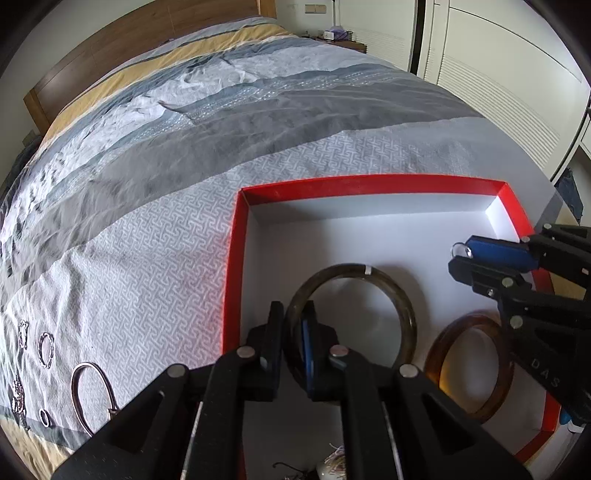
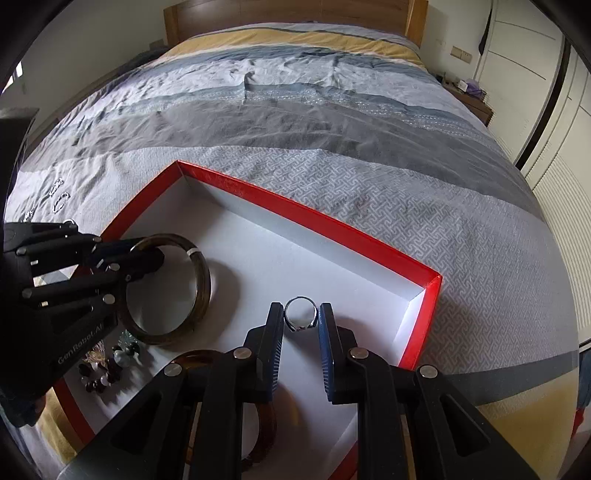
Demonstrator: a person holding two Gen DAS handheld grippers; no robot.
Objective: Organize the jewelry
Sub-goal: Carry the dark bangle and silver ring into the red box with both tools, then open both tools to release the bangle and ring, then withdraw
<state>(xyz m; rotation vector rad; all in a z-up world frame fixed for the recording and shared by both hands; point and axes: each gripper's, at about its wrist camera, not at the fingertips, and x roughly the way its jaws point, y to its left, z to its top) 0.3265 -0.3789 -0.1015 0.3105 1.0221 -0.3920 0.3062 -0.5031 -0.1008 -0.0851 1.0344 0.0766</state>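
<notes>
Both grippers are loaded and held over the red box [image 1: 373, 182], which sits on the bedspread [image 1: 155, 236]. Nearest the left wrist camera, the left gripper [image 1: 293, 334] is clamped on the rim of a dark bangle [image 1: 391, 291]; in the right wrist view that bangle tilts inside the box, with only its lower edge near the white floor. Whether it touches cannot be told. The right gripper [image 2: 301, 315] pinches a silver ring [image 2: 301, 314] between its blue pads, upright above the box floor near the right-hand corner.

Already inside the box: an amber bangle [image 1: 469, 369] lying flat just beside the dark one, and a small cluster of beads and charms [image 2: 107, 365] at the near edge. These count as stowed.

Outstanding: off to the left on the bedspread, well apart from the box, lie a large silver hoop [image 1: 92, 395], a twisted ring [image 1: 46, 349], a chain piece [image 1: 23, 332] and several smaller items [image 1: 18, 398]. Their exact kind is too small to tell.

Assessment: the task appears roughly at its midpoint. Two pieces are on the point of delivery but not yet released; at least five remain to be collected. Farther back, the bed is bare of jewelry up to the wooden headboard [image 2: 288, 11].
</notes>
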